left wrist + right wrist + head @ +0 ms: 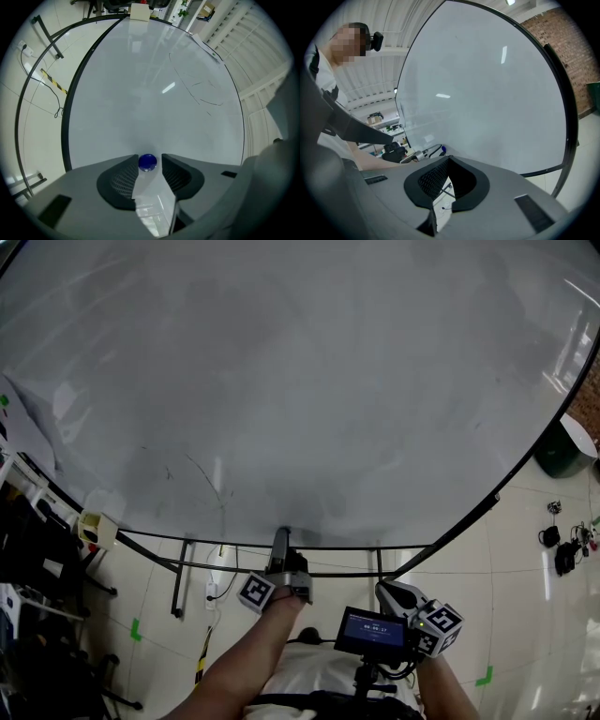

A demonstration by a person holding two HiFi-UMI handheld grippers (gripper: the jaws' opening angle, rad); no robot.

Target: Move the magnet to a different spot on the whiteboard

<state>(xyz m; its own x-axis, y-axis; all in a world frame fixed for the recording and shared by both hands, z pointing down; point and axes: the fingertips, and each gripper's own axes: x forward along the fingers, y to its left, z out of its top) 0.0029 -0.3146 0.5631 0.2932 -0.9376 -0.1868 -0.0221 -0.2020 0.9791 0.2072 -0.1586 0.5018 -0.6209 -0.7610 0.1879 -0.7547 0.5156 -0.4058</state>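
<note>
Magnet (147, 162), blue, sits on the whiteboard (154, 93) near its lower edge, between the parted, released left tongs (150, 159); right tongs (447, 160), clenched empty, hang below that edge.

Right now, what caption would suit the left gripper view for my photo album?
Small round blue magnet on the large white whiteboard, sitting between the left gripper's open jaws.

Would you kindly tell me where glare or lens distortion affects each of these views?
Head view: fisheye bows the whiteboard, glare streaks at its right edge. Left gripper view: one reflection streak mid-board, the blue magnet sharp. Right gripper view: two light reflections on the board, black corners.
</note>
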